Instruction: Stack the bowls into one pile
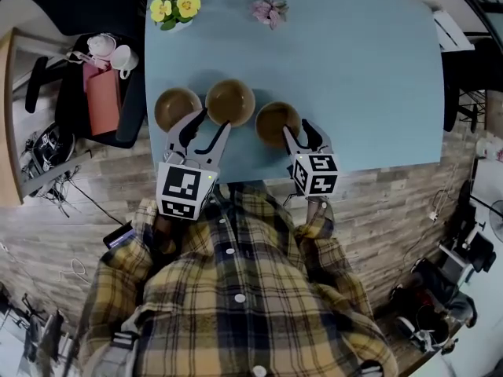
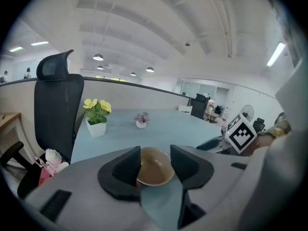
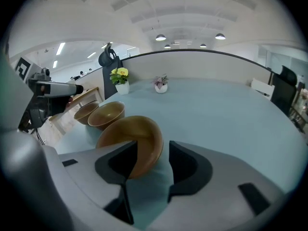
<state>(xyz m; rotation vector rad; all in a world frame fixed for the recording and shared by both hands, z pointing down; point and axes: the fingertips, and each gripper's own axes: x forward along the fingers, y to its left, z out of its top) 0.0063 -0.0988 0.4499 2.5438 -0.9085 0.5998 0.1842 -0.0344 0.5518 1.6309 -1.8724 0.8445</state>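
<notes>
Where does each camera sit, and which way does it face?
Head view: on the person's head, looking steeply down at the blue table and three bowls; shows plaid shirt, left tongs, right tongs.
Left gripper view: on the left tongs, facing across the table over one bowl; shows its own jaws, the other's marker cube.
Right gripper view: on the right tongs, facing along the bowl row; shows its own jaws.
Shared: both gripper views catch the yellow flowers.
</notes>
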